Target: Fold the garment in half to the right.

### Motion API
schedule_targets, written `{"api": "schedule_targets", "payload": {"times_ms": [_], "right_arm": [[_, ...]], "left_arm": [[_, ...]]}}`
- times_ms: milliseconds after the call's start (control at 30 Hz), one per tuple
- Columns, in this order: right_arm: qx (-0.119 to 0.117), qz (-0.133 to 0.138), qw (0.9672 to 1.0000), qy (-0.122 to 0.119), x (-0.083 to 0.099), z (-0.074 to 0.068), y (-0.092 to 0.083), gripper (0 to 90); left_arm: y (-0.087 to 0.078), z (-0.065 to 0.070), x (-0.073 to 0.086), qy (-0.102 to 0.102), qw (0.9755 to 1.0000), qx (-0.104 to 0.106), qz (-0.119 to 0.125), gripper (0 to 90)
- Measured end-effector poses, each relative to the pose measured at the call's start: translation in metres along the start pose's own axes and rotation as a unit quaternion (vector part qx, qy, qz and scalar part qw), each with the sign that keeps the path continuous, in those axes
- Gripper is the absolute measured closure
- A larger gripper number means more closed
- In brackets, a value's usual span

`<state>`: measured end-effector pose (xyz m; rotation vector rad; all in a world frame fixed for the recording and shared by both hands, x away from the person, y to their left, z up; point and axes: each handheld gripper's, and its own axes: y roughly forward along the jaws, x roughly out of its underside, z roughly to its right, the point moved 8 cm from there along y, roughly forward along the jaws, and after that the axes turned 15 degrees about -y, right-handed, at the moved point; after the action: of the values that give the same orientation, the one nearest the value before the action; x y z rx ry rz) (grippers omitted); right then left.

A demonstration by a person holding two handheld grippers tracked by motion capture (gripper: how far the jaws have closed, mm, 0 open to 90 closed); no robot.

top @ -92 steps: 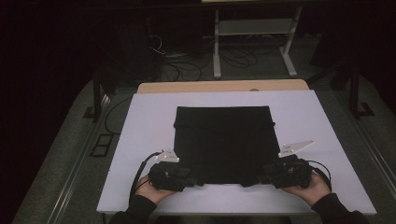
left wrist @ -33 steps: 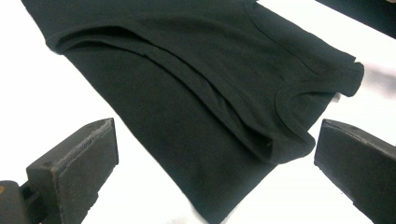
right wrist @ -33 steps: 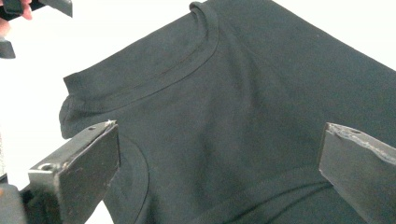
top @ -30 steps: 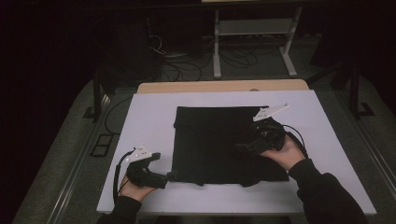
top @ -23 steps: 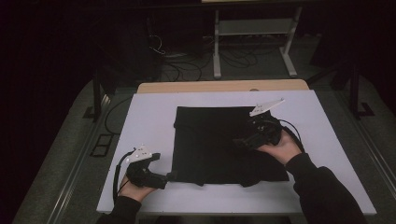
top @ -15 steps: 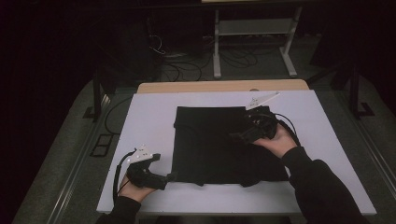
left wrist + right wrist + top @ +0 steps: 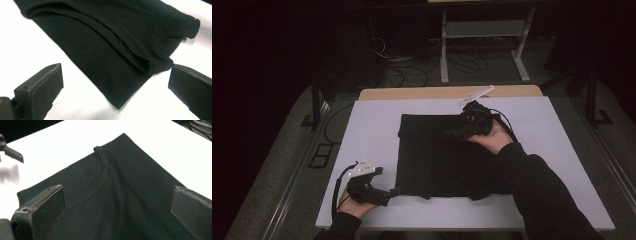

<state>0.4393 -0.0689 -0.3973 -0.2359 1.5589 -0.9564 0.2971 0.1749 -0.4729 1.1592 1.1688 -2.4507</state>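
Black garment [image 7: 439,155], folded to a rough square, lies flat on the white table cover [image 7: 372,130], slightly toward the person's side of centre. White margin shows on all four sides: widest at left and right, a narrower strip along the near edge, a band at the far edge before the wooden table edge [image 7: 447,92].

Left gripper [image 7: 389,192] sits low at the garment's near-left corner, jaws pointing at it. In the left gripper view the jaws stand wide apart, nothing between them; the garment corner [image 7: 120,105] lies just ahead on the bare cover, with a folded collar band [image 7: 162,53] toward the right jaw.

Right gripper [image 7: 457,134] is over the far-right part of the garment, forearm and sleeve [image 7: 537,190] crossing the right side. Right gripper view: jaws wide open, empty, above the cloth; the neckline seam [image 7: 100,175] runs between them. Contact with the cloth cannot be told.

Surroundings: dark room, grey carpet [image 7: 277,165], cables [image 7: 412,70] and a white metal frame [image 7: 484,37] beyond the table.
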Motion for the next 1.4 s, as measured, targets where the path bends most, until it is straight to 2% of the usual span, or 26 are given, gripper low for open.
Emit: {"api": "schedule_targets", "payload": {"times_ms": [67,133,267,400,600,833,1100,1400], "right_arm": [[0.0,-0.003,1.0,-0.006,-0.004,0.003,0.004,0.0],[0.001,0.0,1.0,0.0,-0.01,0.005,0.01,0.0],[-0.001,0.001,1.0,-0.004,-0.019,0.007,0.02,0.0],[-0.004,0.001,1.0,-0.003,-0.026,0.009,0.031,0.0],[-0.005,0.003,1.0,-0.001,-0.027,0.012,0.046,0.0],[-0.005,0.006,1.0,0.006,-0.029,0.019,0.06,0.0],[0.005,0.005,1.0,0.006,-0.033,0.025,0.074,0.0],[0.001,-0.002,1.0,0.006,-0.034,0.026,0.093,0.0]], "left_arm": [[0.002,0.0,0.002,0.001,1.0,-0.001,-0.007,0.0],[0.005,0.0,0.005,0.006,0.9998,-0.002,-0.016,0.0],[0.008,0.0,0.008,0.013,0.9994,-0.004,-0.031,0.0],[0.01,0.0,0.011,0.012,0.9992,-0.005,-0.037,0.0],[0.011,-0.001,0.017,0.023,0.9983,-0.007,-0.053,0.0],[0.015,-0.001,0.022,0.022,0.9973,-0.012,-0.069,0.0],[0.021,0.0,0.029,0.032,0.9944,-0.014,-0.099,0.0],[0.025,0.002,0.028,0.034,0.9948,-0.009,-0.096,0.0]]}}
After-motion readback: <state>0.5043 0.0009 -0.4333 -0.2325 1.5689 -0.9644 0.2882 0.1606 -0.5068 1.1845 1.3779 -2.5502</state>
